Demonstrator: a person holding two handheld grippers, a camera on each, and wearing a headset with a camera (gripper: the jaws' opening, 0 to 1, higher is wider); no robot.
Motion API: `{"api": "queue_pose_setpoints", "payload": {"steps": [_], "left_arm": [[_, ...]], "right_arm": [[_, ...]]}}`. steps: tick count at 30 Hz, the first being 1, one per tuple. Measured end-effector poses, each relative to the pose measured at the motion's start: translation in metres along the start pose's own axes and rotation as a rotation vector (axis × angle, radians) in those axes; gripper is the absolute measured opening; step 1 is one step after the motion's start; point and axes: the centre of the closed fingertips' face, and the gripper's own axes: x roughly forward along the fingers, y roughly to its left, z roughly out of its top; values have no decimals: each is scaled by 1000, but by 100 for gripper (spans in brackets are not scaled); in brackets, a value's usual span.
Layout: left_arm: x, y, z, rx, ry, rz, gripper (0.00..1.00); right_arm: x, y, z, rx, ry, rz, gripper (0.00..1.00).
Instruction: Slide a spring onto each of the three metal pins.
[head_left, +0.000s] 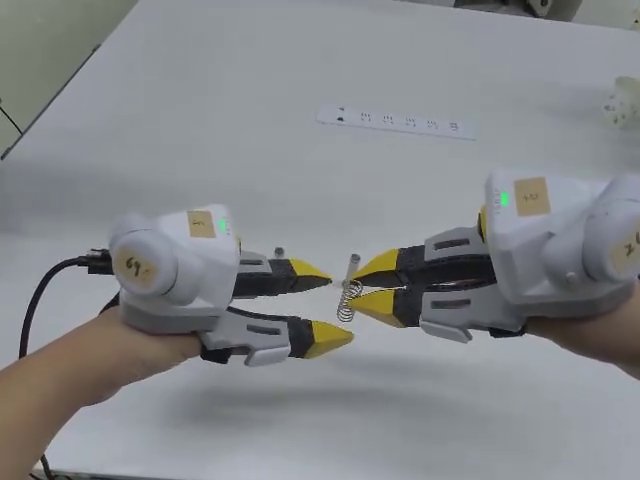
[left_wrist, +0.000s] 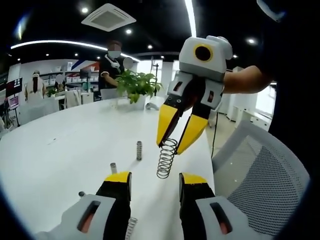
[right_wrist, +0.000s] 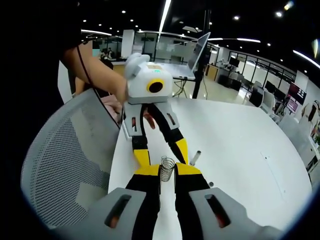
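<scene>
On the white table (head_left: 200, 120), near the middle of the head view, the two tongs meet tip to tip. The right gripper (head_left: 353, 284) comes in from 3 o'clock. Its yellow jaws are pinched on a spring (head_left: 346, 303), and the spring hangs down from the tips toward 6 o'clock. The left gripper (head_left: 340, 308) comes in from 9 o'clock. Its jaws stand wide apart and hold nothing. Their tips sit just beside the spring, one up at 10 o'clock from it and one down at 6 o'clock. I cannot tell if they touch it.

A metal pin (head_left: 353, 265) stands upright on the table at 12 o'clock from the spring, just behind it. A second pin (head_left: 279, 253) stands behind the left gripper's top jaw, at 10 o'clock from the spring.

Far back on the table, at 12 o'clock, lies a white power strip (head_left: 395, 122).

At 9 o'clock in the right gripper view is a grey mesh chair (right_wrist: 65, 150) beside the table. At 11 o'clock in the left gripper view is a green plant (left_wrist: 135, 85).
</scene>
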Motion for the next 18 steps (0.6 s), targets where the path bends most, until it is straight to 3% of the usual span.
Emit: {"api": "queue_pose_setpoints", "payload": {"steps": [18], "left_arm": [[-35,27,-2,-25,-27,128,47]], "right_arm": [[0,-7,-4,-5,12,-25,7]]}}
